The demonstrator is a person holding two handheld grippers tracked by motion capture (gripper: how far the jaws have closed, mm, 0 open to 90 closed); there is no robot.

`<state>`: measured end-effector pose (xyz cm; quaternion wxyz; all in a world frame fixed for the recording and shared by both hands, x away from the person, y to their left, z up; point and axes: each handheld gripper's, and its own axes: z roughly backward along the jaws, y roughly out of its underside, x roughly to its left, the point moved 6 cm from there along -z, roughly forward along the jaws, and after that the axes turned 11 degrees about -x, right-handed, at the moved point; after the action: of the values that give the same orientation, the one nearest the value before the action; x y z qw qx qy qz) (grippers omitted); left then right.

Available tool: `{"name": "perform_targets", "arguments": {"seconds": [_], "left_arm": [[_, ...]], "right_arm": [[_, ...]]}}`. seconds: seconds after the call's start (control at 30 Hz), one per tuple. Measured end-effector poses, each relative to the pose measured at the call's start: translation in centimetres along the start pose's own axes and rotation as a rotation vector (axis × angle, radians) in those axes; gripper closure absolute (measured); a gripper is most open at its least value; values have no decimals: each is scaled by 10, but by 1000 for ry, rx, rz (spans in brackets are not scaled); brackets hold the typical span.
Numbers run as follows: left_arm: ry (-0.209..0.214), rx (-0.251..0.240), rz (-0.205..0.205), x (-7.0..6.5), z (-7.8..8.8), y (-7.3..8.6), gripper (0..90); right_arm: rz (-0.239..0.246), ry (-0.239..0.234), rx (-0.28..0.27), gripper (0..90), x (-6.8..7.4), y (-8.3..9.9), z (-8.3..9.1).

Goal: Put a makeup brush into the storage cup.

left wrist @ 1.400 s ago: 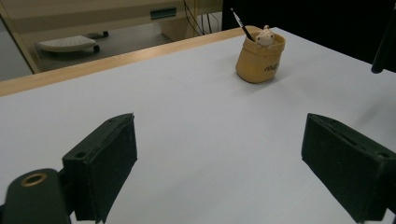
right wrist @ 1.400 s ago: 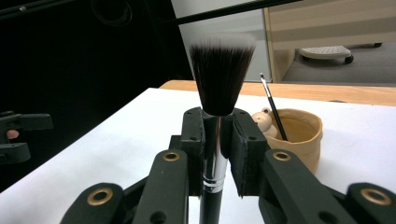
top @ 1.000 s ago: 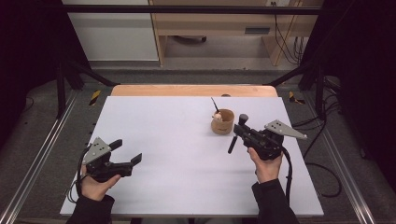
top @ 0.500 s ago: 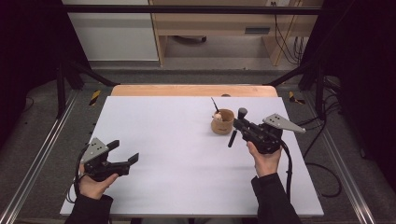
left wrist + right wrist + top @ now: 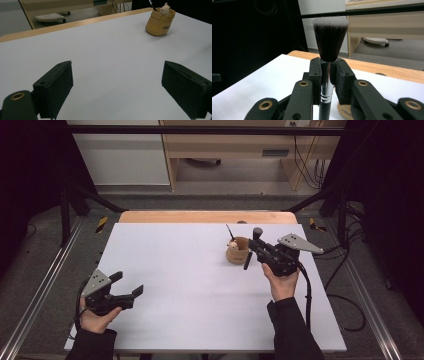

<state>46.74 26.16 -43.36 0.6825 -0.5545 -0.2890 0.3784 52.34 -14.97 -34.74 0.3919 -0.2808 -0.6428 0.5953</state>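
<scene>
High view, right gripper [image 5: 251,246]: I see it holding a black-handled makeup brush with a chrome ferrule [image 5: 251,249], bristle end up, handle slanting down beside the tan round holder pot [image 5: 237,251] on the white table [image 5: 190,285].
High view, change: since a second ago the right hand has carried the brush slightly up and closer to the pot; the left gripper [image 5: 130,292] has barely shifted.
Left gripper view, jaws: spread wide, nothing between them; the pot [image 5: 160,21] stands well apart, with a small cream figurine [image 5: 165,9] and a thin dark stick [image 5: 152,4] in it.
Right gripper view, jaws: pinching the brush [image 5: 329,62] at its ferrule, the dark bristles fanned above the pads.
Judgement: I read this as the brush being lined up over the pot; the handle tip must clear the rim before lowering.
</scene>
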Motion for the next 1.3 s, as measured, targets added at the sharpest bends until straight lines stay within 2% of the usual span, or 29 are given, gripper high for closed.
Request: {"name": "perform_targets", "arguments": {"seconds": [0.37,1.3], "left_arm": [[-13,-1,8,5,3,3,96],[-12,-3,9,5,3,3,97]], "right_arm": [[28,22,-6,774,-4,-8,-15],[89,115,-5,775,-27,-14,-61]]}}
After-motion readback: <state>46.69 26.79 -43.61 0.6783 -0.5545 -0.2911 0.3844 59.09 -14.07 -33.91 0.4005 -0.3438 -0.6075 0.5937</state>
